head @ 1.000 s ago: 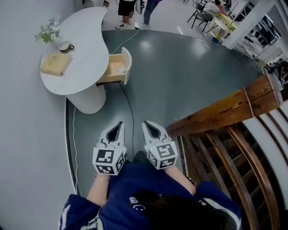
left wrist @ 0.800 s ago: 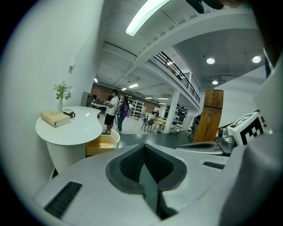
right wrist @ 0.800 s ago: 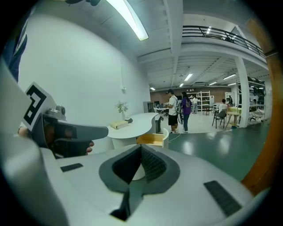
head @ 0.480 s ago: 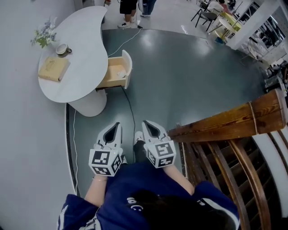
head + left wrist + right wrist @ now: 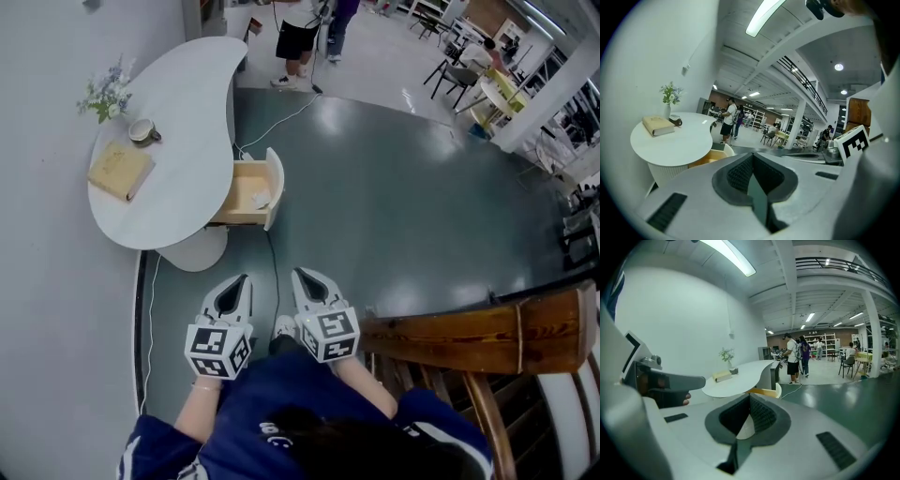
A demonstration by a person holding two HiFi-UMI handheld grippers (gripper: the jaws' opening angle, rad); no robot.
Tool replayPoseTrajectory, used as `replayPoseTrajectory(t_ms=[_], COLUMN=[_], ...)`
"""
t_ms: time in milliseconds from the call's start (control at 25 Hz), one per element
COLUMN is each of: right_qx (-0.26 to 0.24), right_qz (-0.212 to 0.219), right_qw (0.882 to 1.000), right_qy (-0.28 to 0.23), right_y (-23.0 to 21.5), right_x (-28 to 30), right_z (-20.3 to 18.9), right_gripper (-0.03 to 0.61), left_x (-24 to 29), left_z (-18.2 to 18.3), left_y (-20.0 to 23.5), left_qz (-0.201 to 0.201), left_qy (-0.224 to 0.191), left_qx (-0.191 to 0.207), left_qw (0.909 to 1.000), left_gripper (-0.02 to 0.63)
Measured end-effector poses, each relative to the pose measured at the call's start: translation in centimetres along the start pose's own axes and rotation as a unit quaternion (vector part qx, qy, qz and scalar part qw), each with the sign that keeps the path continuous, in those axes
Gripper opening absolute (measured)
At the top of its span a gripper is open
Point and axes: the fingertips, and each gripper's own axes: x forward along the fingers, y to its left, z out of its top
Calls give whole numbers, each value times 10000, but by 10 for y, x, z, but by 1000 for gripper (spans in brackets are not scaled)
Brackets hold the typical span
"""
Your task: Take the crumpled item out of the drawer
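A white curved table (image 5: 183,112) stands at the left, with its wooden drawer (image 5: 240,179) pulled open towards the green floor. A small white crumpled item (image 5: 261,199) lies inside the drawer near its front panel. My left gripper (image 5: 247,278) and right gripper (image 5: 297,273) are held side by side close to my body, well short of the drawer, both shut with nothing in them. In the left gripper view the shut left gripper (image 5: 751,158) points towards the table (image 5: 675,143). The right gripper view shows the shut right gripper (image 5: 750,400) below the drawer front (image 5: 765,392).
On the tabletop lie a tan book (image 5: 120,170), a cup (image 5: 142,131) and a small plant (image 5: 105,94). A white cable (image 5: 274,272) runs along the floor under the drawer. A wooden bench back (image 5: 469,328) stands at my right. People (image 5: 302,33) stand beyond the table.
The table and drawer have come nearer and lower in the head view as I step forward. Both grippers keep their place in front of my body, still shut.
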Motion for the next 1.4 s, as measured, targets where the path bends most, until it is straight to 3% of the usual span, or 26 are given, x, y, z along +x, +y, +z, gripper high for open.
replayPoseTrajectory(t_ms=[560,760,1120,1400], right_qx=[-25,73,153,167], right_qz=[267,293,222,15], right_qw=[9996,9995,9993,9996], right_qy=[50,94,252,232], right_y=[-102,-121,-141,-159], right_x=[22,29,63,125], right_z=[13,11,3,29], right_gripper=[8,8,8,8], left_x=[89,108,155,211], left_z=[7,1,4,29], left_y=[-34,-33,-8,39], left_qz=[294,331,187,-98], left_qy=[7,137,292,377], left_qx=[-205,-195,-63,-39], left_qw=[9994,9992,9994,9992], left_gripper=[5,5,5,5])
